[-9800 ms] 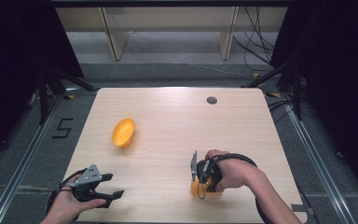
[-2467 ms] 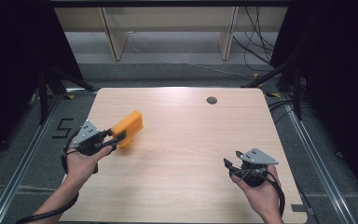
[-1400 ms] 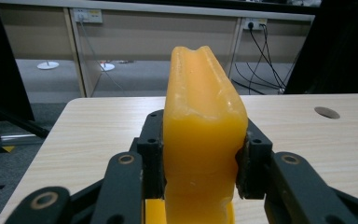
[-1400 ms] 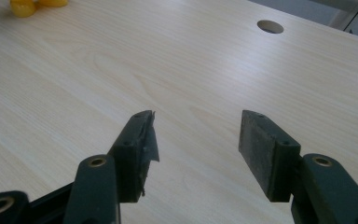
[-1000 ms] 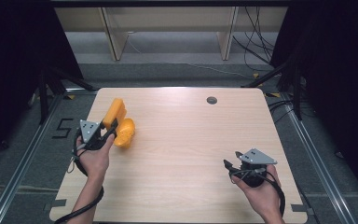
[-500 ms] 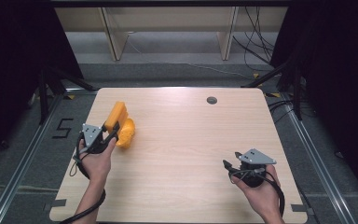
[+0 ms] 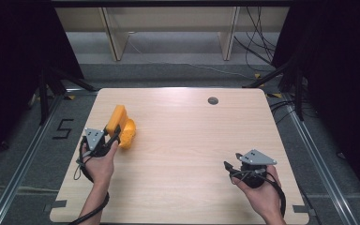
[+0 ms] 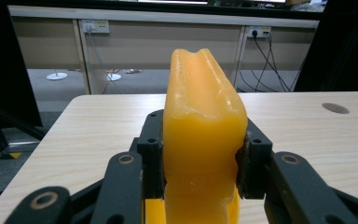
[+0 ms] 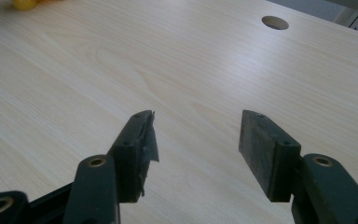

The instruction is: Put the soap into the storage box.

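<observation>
Left gripper [image 8: 199, 154] clamps orange piece [image 8: 200, 140] | right gripper [image 9: 196, 154] agape, table [image 7: 192, 140] bare around.

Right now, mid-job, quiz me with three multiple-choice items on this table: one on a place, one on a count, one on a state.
1. Where on the pale wooden table is the held orange-yellow moulded plastic piece?
A. left side
B. right edge
C. over the round hole

2. How many orange-yellow pieces are at the left tongs?
A. one
B. two
C. four

3. How do the right tongs stand?
A. shut on a piece
B. open, holding nothing
C. shut, holding nothing

Answers: 1 A, the high view shows it at the table's left side, far from the round hole. 2 B, one is gripped and a second orange-yellow piece lies beside it. 3 B, the right gripper view shows bare wood between the parted jaws.
</observation>
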### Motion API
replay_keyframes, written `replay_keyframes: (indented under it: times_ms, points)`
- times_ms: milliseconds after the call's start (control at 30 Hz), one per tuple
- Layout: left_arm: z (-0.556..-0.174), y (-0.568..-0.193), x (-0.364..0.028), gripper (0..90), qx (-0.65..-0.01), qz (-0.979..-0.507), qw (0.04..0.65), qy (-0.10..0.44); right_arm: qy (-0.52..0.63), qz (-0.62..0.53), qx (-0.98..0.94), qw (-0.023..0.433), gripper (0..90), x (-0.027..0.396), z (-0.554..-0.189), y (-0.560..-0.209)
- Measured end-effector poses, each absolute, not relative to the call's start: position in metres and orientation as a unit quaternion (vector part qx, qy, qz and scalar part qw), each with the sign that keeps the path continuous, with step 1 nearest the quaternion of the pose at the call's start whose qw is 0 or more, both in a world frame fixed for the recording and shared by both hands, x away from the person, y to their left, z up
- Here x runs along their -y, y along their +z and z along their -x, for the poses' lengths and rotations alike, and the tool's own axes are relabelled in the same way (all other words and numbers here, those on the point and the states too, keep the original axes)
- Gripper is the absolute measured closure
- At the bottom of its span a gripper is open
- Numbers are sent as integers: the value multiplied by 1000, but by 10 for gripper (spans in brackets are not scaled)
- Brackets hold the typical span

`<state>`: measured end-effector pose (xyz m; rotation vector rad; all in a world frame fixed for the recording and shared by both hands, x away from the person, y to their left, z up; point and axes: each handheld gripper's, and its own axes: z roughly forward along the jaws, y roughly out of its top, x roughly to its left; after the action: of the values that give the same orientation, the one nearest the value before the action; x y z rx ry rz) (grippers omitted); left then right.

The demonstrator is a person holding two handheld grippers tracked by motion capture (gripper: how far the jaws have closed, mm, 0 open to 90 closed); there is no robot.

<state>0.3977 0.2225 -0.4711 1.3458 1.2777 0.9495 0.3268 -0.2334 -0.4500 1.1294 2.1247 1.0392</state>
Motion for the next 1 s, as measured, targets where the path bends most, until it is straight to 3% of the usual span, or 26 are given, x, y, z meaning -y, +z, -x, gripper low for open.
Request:
replay_keyframes:
  times_ms: [1000]
  points:
    - [-409, -497, -214, 607, -536, -562, 486, 402, 384, -417, -785, 251, 454, 233, -327, -451]
